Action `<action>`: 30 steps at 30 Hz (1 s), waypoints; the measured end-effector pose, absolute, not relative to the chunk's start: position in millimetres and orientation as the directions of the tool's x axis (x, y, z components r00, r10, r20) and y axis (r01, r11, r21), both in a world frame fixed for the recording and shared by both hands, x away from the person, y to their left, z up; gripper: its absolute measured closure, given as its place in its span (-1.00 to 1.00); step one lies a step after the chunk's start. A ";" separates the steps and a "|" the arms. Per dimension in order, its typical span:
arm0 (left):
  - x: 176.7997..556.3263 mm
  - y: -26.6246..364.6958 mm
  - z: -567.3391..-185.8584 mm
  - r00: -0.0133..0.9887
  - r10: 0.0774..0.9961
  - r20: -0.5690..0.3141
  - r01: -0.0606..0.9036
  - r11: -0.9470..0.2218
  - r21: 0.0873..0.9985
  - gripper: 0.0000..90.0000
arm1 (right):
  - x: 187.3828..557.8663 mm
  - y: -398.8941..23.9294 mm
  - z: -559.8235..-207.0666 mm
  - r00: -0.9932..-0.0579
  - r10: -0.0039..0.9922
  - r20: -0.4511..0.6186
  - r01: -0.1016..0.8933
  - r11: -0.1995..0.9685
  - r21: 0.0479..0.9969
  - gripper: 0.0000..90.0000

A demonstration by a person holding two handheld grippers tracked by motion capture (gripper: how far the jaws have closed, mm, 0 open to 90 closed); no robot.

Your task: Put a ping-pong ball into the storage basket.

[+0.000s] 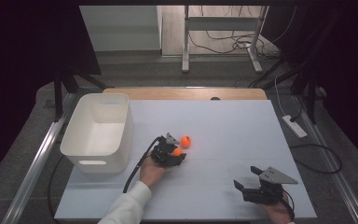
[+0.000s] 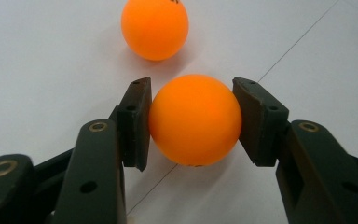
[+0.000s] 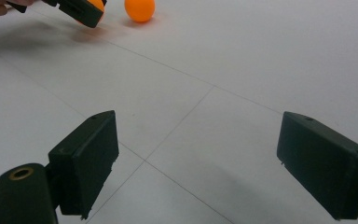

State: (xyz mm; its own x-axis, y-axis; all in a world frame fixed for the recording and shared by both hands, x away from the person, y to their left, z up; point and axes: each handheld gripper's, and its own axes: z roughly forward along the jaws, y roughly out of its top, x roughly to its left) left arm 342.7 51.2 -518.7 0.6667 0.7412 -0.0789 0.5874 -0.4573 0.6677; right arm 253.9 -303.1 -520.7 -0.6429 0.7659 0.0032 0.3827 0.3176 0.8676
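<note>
White boards cover a table (image 1: 242, 121) in a dim room, with a bare floor and loose cables beyond its far edge. On the left side of the table stands a white plastic bin (image 1: 98, 133), which looks to have nothing in it. Just right of the bin, the person's left gripper (image 1: 171, 156) pinches an orange ball (image 2: 195, 120); in the left gripper view both black pads press against the ball's sides, and it sits on or just above the table surface. A second orange ball (image 1: 185, 141) lies loose on the table just beyond the first, close to it but not touching. Near the front right corner, the right gripper (image 1: 248, 178) rests low with its jaws spread wide and nothing between them.

Judging from this, the work is at an early stage: one ball is grasped but not lifted clear, the other waits, and none is in the bin.

A small dark mark sits at the top of the second ball, too cropped to read. No other writing is legible.
</note>
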 end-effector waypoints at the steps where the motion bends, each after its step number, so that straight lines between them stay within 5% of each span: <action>1: 342.7 51.2 -518.7 0.667 0.741 -0.079 0.587 -0.457 0.668 0.12 | 253.9 -303.1 -520.7 -0.643 0.766 0.003 0.383 0.318 0.868 -0.71; 30: 328.1 55.4 -499.4 0.700 0.707 -0.103 0.527 -0.413 0.743 0.12 | 253.4 -304.4 -520.1 -0.635 0.773 -0.002 0.382 0.316 0.869 -0.71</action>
